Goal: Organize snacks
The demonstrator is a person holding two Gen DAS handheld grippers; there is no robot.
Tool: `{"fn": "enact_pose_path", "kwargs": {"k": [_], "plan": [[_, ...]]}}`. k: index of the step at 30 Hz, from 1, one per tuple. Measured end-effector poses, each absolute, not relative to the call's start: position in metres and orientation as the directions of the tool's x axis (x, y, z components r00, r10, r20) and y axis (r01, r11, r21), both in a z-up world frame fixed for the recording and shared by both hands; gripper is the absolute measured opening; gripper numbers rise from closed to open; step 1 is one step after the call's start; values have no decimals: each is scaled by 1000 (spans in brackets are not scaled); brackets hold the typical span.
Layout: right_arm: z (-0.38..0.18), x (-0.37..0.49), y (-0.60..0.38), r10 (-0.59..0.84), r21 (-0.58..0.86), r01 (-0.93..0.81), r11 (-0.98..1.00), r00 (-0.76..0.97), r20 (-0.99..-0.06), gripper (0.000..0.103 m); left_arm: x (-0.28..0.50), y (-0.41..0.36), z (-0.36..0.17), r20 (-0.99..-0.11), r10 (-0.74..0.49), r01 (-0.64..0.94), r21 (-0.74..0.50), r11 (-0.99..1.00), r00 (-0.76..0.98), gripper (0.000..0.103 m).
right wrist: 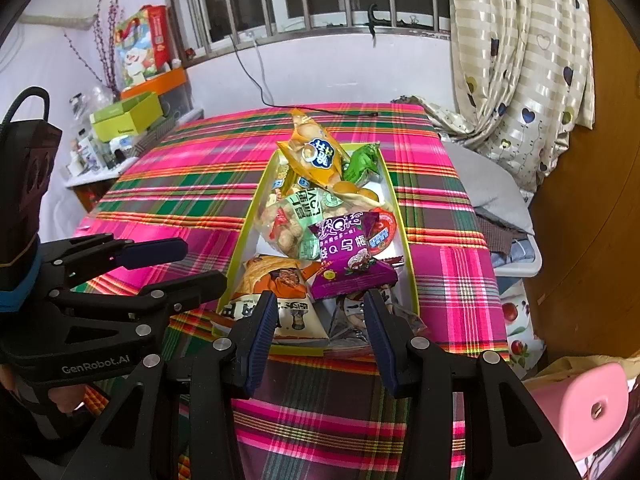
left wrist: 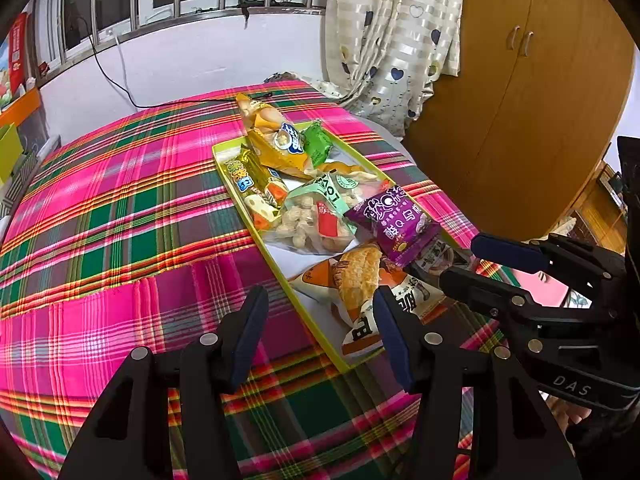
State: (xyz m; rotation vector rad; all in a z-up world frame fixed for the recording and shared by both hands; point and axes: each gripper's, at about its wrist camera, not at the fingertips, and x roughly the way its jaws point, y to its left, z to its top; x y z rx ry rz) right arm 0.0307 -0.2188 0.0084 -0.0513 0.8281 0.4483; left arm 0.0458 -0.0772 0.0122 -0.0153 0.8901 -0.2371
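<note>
A yellow-green rimmed tray [left wrist: 280,276] [right wrist: 240,248] lies on the plaid cloth and is heaped with snack packets. Among them are a purple packet [left wrist: 394,224] [right wrist: 348,260], a yellow packet [left wrist: 276,140] [right wrist: 316,156], a green one [left wrist: 318,144] [right wrist: 362,164], a clear bag of pale pieces [left wrist: 308,224] [right wrist: 288,224] and an orange-and-white pastry packet [left wrist: 356,284] [right wrist: 276,284]. My left gripper [left wrist: 318,300] [right wrist: 202,262] hovers open at the tray's near left corner, holding nothing. My right gripper [right wrist: 320,300] [left wrist: 460,258] stands open over the tray's near end, with packets below it but none gripped.
The table's near and right edges drop off close to the tray. A pink stool [right wrist: 580,400] stands at the lower right, with a wooden wardrobe [left wrist: 520,120] and a curtain [right wrist: 520,80] behind it. A black cable [left wrist: 112,76] runs onto the far table edge. Boxes crowd a side shelf [right wrist: 128,120].
</note>
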Motion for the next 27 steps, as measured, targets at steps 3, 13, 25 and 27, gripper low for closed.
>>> {"fn": "enact_pose_path", "kwargs": {"k": [3,13,25,27], "plan": [[9,30,-220,368,130,-407,904,588,-720,43,45,-77,13,-768,-212,200,-112,974,605,56],[6,27,-223,366,133,-403,905,583,-725,43,45,-78,13,-767,-211,200,-110,974,606,56],[4,26,-222,390,139,-428,893,584,-712,43,42,-83,17,-768,-211,206,-105,973,605,56],[3,25,-223,394,144,-428,892,581,-712,43,42,-83,18,-767,-211,207,-105,973,605,56]]}}
